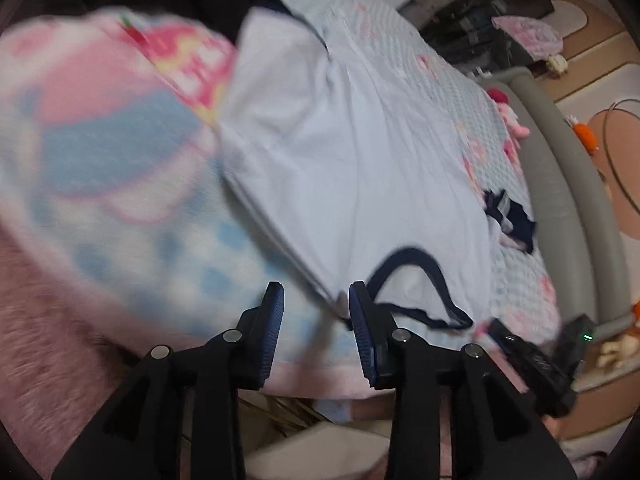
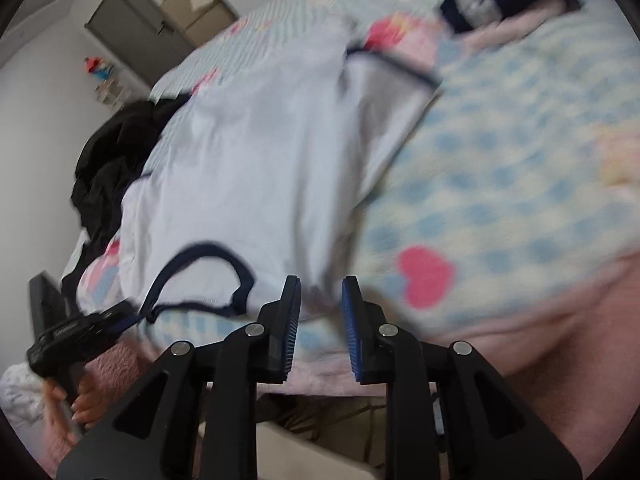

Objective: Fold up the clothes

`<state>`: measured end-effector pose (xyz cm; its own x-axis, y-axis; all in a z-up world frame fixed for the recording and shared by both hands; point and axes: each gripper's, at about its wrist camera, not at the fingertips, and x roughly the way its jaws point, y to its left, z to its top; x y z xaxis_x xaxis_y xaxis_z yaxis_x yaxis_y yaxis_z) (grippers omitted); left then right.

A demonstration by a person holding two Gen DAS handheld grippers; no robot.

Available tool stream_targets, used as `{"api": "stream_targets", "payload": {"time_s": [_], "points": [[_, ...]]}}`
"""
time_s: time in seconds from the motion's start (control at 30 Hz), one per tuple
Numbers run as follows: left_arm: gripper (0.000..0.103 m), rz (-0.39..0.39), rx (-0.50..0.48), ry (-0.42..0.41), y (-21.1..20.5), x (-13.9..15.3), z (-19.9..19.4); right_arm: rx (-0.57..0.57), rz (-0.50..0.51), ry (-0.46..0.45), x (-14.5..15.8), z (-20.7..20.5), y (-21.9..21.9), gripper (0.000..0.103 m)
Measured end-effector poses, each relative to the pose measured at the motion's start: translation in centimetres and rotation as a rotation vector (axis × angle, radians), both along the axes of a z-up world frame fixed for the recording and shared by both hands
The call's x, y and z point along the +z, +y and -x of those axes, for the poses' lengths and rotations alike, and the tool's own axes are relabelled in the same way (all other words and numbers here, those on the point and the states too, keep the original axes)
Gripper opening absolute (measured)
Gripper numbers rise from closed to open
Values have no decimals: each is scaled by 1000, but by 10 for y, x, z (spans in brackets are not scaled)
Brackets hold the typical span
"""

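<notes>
1. Bedding first: a checked blanket [image 2: 500, 168] covers the bed, and the pale blue T-shirt [image 1: 360, 168] lies spread on it, navy neckline [image 1: 416, 280] nearest the grippers.
2. Folding looks barely begun; next, each gripper likely needs to close on a shoulder beside the collar.
3. Left gripper [image 1: 316, 308] hovers at the shirt's near edge, jaws spread, holding nothing.
4. Right gripper [image 2: 320, 300] does likewise, also spread and empty.

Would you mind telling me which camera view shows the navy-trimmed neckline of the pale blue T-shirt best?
The right wrist view: the navy-trimmed neckline appears as a nearly full loop, unobstructed, left of the open right gripper. The left wrist view shows the same neckline too, but the open left gripper has one finger overlapping its near edge.
</notes>
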<state>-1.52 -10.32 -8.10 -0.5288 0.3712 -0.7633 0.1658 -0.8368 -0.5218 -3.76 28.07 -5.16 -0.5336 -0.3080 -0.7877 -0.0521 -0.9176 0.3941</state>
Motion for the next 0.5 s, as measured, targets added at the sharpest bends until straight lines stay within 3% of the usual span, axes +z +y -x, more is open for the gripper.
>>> {"api": "stream_targets", "payload": {"time_s": [0.13,0.17,0.3,0.37,0.43,0.5], "points": [[36,141,4,180,9,36,-1,-95,-132,141,42,-5,10,25],[36,168,-24,219,17,43,8,-94,-151,177,51,0,10,32],[45,313,-168,324,66,53,52,31,-232,212,60,41,-22,36],[46,328,-252,285,89,41,75,102,-245,191,49,56,-43,36],[46,287,-333,173,105,17,98,166,-249,157,30,67,-60,36],[46,277,-347,100,109,-9,106,206,-276,106,4,72,-72,36]]}}
